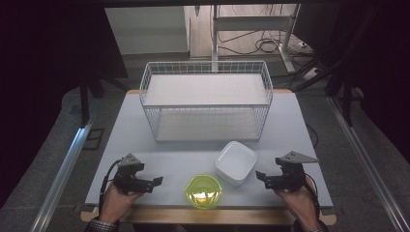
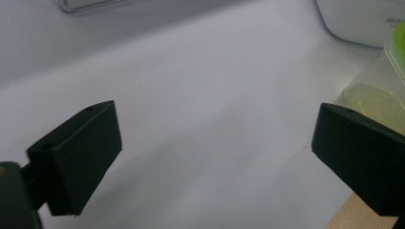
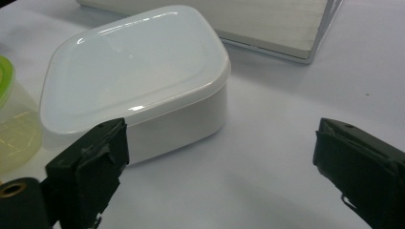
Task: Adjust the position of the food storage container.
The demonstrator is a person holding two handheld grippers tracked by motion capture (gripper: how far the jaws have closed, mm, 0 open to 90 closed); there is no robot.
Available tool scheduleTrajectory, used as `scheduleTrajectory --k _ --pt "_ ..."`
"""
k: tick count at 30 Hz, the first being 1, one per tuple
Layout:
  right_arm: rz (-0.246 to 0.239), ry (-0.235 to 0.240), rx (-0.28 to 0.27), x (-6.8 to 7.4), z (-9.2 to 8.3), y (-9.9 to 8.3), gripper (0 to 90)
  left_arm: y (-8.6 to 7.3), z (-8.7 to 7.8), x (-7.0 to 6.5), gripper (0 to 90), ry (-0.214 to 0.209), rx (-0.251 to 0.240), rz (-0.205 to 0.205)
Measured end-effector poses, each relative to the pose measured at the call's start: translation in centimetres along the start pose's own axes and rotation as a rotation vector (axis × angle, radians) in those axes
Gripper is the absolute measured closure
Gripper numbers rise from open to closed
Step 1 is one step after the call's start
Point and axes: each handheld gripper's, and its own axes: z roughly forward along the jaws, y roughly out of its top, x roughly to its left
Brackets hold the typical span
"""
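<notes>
A white lidded box [image 1: 236, 162] [image 3: 138, 86] sits near the table's front, right of centre. Touching its near-left corner is a clear container with a green lid [image 1: 203, 191] [image 2: 382, 90] [image 3: 12, 124]. My left gripper [image 1: 155, 182] [image 2: 215, 157] rests low at the front left, open, jaws wide apart over bare table, pointing toward the green container. My right gripper [image 1: 261, 177] [image 3: 219, 176] is at the front right, open, with nothing between its jaws; the white box lies just ahead of its left jaw.
A white wire basket rack [image 1: 206, 99] with two shelves stands at the back middle of the pale table [image 1: 145, 140]. The wooden front edge [image 1: 208, 215] runs below the containers. Cables and a metal stand [image 1: 215, 29] lie on the floor beyond.
</notes>
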Motion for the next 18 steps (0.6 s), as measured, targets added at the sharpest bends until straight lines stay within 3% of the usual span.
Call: scheduleTrajectory --k 4,10,11,12,13,15,16,17,18 --pt "-0.011 -0.013 0.009 0.2 -0.1 0.1 9.5 0.2 -0.3 -0.1 8.9 0.013 -0.025 -0.014" --pt "-0.044 0.014 0.079 0.7 0.2 0.2 15.6 0.3 -0.3 -0.7 15.2 0.019 -0.032 0.038" --pt "-0.065 0.003 0.098 0.8 0.2 0.3 16.7 0.3 -0.3 -0.8 16.3 0.025 -0.032 0.049" --pt "-0.126 -0.053 0.128 1.3 0.0 0.7 17.5 0.3 -0.3 -0.9 17.4 0.034 -0.028 0.065" --pt "-0.126 -0.053 0.128 1.3 0.0 0.7 17.5 0.3 -0.3 -0.9 18.0 0.034 -0.028 0.065" --pt "-0.244 -0.138 0.148 2.3 -0.7 1.3 18.2 0.3 -0.3 -0.9 19.5 0.039 -0.029 0.091" --pt "-0.244 -0.138 0.148 2.3 -0.7 1.3 18.2 0.3 -0.3 -0.9 20.5 0.039 -0.029 0.091" --pt "-0.234 -0.088 0.116 2.5 -1.0 1.3 18.4 0.3 -0.3 -1.1 21.5 0.031 -0.032 0.102" --pt "-0.234 -0.088 0.116 2.5 -1.0 1.3 18.4 0.3 -0.3 -1.1 22.0 0.031 -0.032 0.102"
